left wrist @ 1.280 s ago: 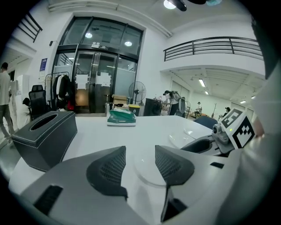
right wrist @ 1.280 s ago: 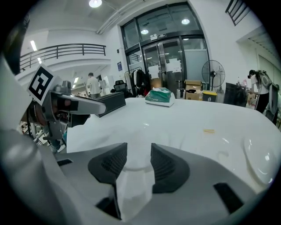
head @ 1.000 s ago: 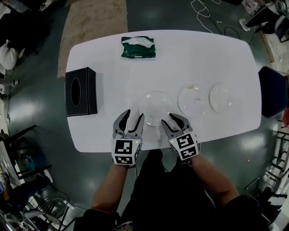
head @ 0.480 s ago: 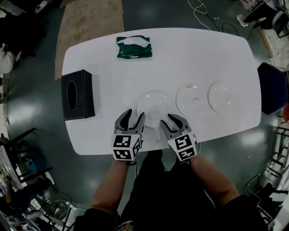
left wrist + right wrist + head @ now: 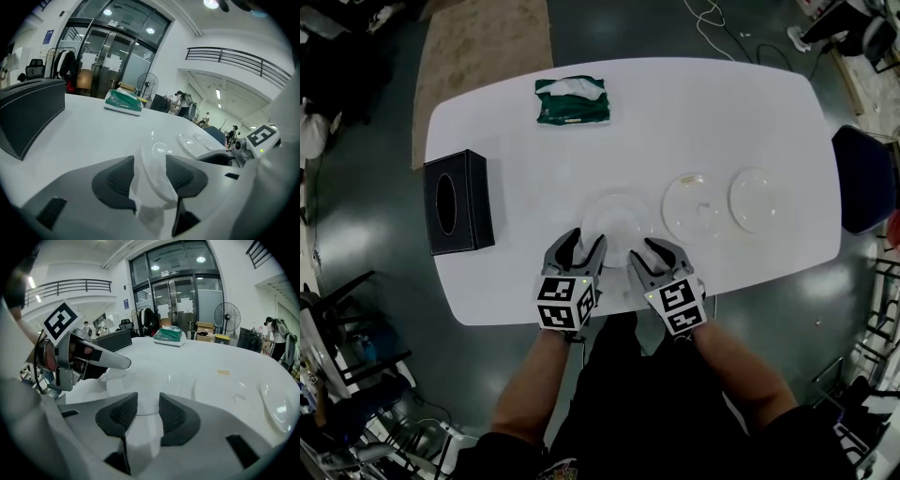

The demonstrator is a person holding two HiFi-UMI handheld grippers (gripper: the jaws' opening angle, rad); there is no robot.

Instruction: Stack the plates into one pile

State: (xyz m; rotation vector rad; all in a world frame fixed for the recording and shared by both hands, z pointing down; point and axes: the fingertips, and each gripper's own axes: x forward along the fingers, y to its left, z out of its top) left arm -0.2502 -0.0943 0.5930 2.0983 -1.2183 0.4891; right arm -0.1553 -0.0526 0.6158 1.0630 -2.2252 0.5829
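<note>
Okay, nothing is stacked yet: three plates are sitting flat in a row on the white table (image 5: 750, 103), none of them touching.

- The nearest plate (image 5: 617, 220) is lying close to the table's near edge, straight in front of the person.
- The middle plate (image 5: 696, 206) is sitting just to its right, with a thin strip of table showing between them.
- The right plate (image 5: 759, 199) is sitting just beside the middle one, towards the table's right end, where a dark blue chair (image 5: 865, 178) is standing.

The left hand-held gripper (image 5: 582, 246) is hanging over the near edge at the nearest plate's left side. Its jaws are standing apart with the plate's rim running up between the pads. A gap is showing on the left pad's side, so it is not clamping.

The right hand-held gripper (image 5: 653, 253) is pointing at the same plate's right side. Its jaws have just been closing and are standing part-way apart. The near rim is lying between the pad tips, not visibly pinched.

Open room:

- A wide bare stretch is running behind the plates up to the green packet (image 5: 572, 100) near the far edge.
- Left of the nearest plate the table is lying bare as far as the black tissue box (image 5: 457, 202), which is sitting at the left edge.
</note>
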